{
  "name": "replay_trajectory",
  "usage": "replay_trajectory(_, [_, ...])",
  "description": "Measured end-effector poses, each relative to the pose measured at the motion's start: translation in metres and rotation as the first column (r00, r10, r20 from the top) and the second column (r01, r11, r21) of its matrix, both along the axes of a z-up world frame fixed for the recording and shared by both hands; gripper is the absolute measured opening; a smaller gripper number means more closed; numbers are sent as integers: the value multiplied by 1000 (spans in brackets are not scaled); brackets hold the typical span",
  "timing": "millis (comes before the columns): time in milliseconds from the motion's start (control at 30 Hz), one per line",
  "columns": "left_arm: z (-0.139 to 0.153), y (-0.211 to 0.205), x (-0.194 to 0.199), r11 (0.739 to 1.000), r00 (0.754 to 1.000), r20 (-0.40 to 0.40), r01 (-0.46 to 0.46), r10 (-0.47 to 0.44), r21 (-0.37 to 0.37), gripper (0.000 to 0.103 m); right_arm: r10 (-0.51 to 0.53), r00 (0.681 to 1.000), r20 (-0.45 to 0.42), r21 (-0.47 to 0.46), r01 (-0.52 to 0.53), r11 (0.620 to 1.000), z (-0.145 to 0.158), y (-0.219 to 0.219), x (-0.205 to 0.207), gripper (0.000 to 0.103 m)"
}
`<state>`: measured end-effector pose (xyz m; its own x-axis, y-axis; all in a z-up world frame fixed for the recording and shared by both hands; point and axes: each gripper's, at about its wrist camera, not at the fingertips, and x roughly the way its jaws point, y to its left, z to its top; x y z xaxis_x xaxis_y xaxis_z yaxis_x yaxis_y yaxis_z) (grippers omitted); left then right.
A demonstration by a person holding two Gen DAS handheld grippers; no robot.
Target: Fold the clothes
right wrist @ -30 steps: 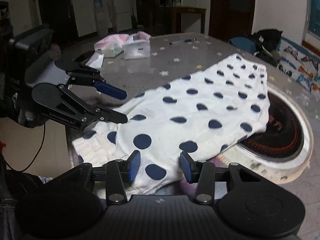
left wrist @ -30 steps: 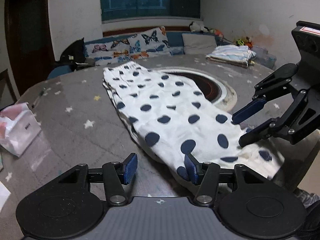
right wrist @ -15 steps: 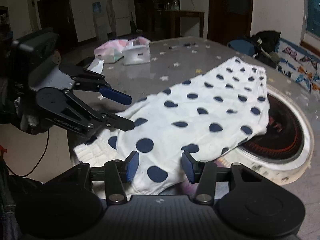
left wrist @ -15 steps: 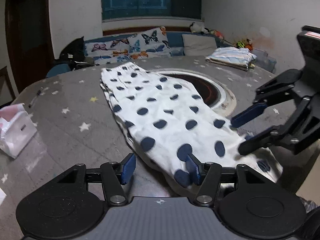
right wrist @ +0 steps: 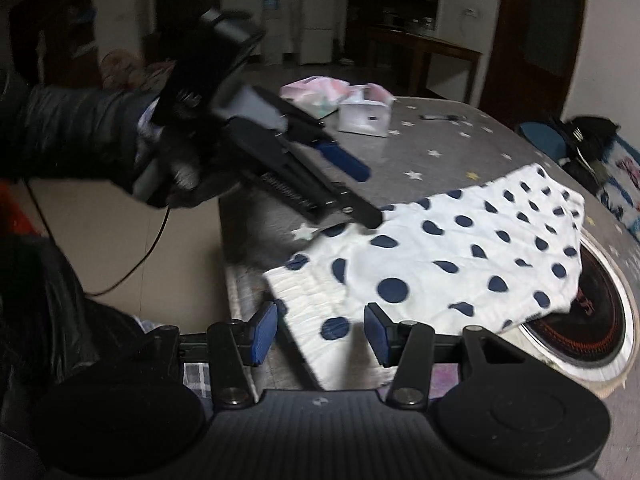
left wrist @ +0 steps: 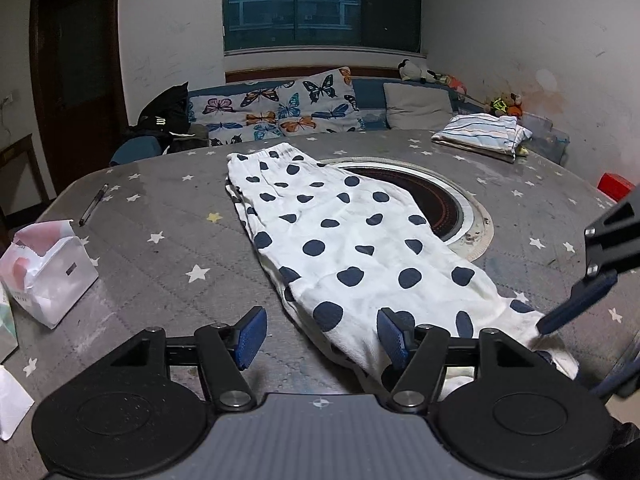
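Spotted trousers (left wrist: 344, 248) folded lengthwise, flat on table (left wrist: 160, 208); cross fold left. My left tongs (left wrist: 320, 330) and right tongs (right wrist: 320, 334) gape, holding nothing.

A white garment with dark blue polka dots (right wrist: 460, 252) lies spread on the grey star-patterned tablecloth (right wrist: 420, 152), running from the centre toward 2 o'clock, its far edge draped over a round black and red-ringed recessed burner (right wrist: 592, 320) at 4 o'clock. The right gripper (right wrist: 320, 334), black with blue pads, stands open at 6 o'clock over the garment's near hem. At 10 o'clock the left gripper (right wrist: 366, 196), blurred, hovers open with its lower finger touching the garment's edge.
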<state>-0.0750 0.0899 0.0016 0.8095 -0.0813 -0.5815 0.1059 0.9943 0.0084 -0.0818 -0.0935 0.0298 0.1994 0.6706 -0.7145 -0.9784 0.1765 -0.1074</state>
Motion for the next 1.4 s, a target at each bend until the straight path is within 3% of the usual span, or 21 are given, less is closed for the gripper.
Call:
replay_trajectory(167, [4, -3, -7, 1000, 1000, 12, 9, -9, -2, 66, 44, 996, 84, -41, -40, 998, -9, 9, -14, 48])
replay_trajectory(333, [8, -4, -16, 999, 999, 24, 33, -33, 10, 66, 90, 982, 166, -86, -77, 993, -18, 17, -28, 40])
replay_trajectory(567, [10, -9, -43, 989, 989, 9, 148, -149, 21, 66, 49, 992, 114, -42, -44, 998, -10, 16, -19, 17])
replay_trajectory(900, [-1, -35, -79, 951, 947, -89, 310, -310, -8, 64, 27, 996, 85, -26, -25, 999, -7, 14, -11, 15])
replay_trajectory(1033, [-8, -41, -70, 959, 950, -130, 280, -283, -45, 46, 31, 996, 87, -22, -30, 999, -8, 15, -13, 15])
replay_trajectory(1100, [-13, -42, -63, 966, 953, -163, 251, -257, -59, 26, 34, 995, 89, -20, -33, 999, -8, 14, -14, 15])
replay_trajectory(1200, [-14, -41, -61, 971, 955, -178, 224, -236, -84, 11, 38, 995, 94, -17, -36, 999, -8, 12, -15, 17])
replay_trajectory(1367, [0, -37, -58, 967, 962, -156, 203, -226, -153, 5, 37, 994, 103, -4, -37, 999, -6, 7, -18, 24])
replay_trajectory(1400, [3, -35, -56, 965, 964, -152, 192, -220, -177, 4, 38, 994, 107, 1, -38, 999, -5, 6, -19, 30])
